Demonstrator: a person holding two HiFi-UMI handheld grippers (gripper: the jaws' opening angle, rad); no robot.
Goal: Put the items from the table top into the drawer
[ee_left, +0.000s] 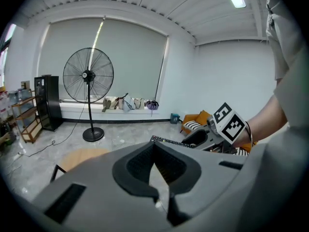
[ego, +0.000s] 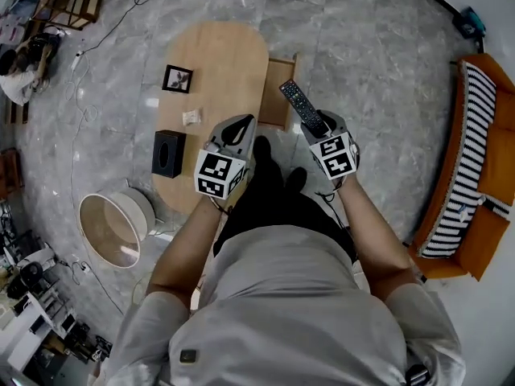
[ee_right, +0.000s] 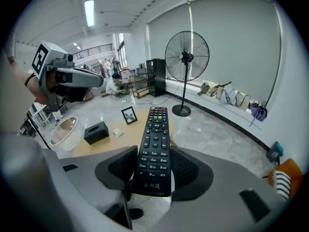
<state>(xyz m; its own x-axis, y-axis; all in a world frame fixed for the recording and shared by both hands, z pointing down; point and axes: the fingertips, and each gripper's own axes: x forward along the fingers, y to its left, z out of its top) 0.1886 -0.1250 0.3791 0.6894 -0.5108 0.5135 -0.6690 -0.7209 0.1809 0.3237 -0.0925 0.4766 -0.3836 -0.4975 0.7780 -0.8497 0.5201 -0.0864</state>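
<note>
Standing worktop [ego: 229,51]: oval, pale wood; open drawer [ego: 276,103] at its 3 o'clock edge.
Right tool [ego: 322,125]: clamped on near end of remote [ego: 299,103].
Left tool [ego: 235,135]: jaws together, empty.
Remote: long, black, buttons up; juts from right tool toward 11 o'clock, tip beside drawer.

on oval wooden table [ego: 229,55]: small framed picture [ego: 177,79] far end, small clear packet [ego: 191,117] middle, black tissue box [ego: 169,153] near end; open wooden drawer [ego: 276,103] on table's right; round white bin [ego: 143,206] on floor left.
</note>
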